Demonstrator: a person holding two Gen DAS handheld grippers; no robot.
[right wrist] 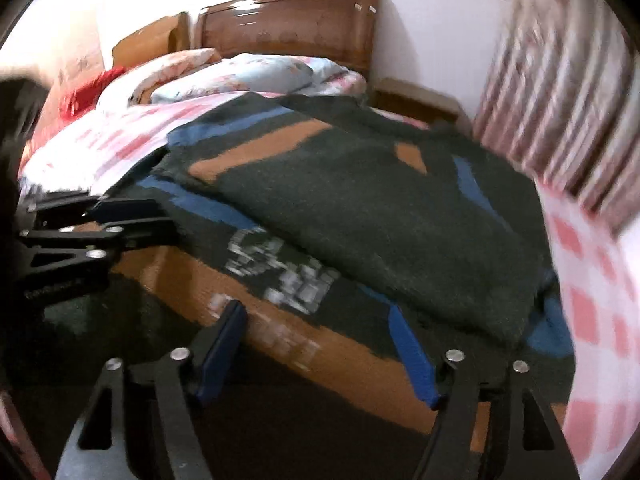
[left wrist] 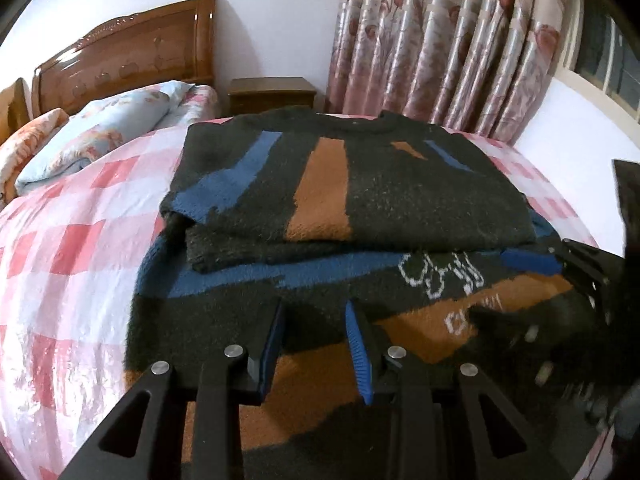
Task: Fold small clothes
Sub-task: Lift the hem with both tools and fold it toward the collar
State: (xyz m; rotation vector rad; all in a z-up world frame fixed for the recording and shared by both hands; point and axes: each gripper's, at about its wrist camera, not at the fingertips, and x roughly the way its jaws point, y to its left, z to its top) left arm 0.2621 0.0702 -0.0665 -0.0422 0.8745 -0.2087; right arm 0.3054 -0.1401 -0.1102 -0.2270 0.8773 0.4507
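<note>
A dark knitted sweater (left wrist: 360, 184) with blue and orange patches lies on the bed. Its top half is folded down over the lower half, which bears a white print (left wrist: 440, 276). My left gripper (left wrist: 316, 308) hovers over the sweater's near hem, jaws partly apart, both blue pads bare and nothing pinched. My right gripper (right wrist: 316, 308) stands wide open over the orange band of the sweater (right wrist: 360, 208), close to the print. In the right wrist view the left gripper (right wrist: 132, 216) lies at the sweater's left edge. The right gripper (left wrist: 552, 268) reaches in from the right in the left wrist view.
The bed has a pink and white checked sheet (left wrist: 72, 240). Folded quilts and pillows (left wrist: 112, 128) lie by the wooden headboard (left wrist: 132, 52). A nightstand (left wrist: 272, 94) and flowered curtains (left wrist: 440, 48) stand behind. Something red (right wrist: 84, 92) lies at the far left.
</note>
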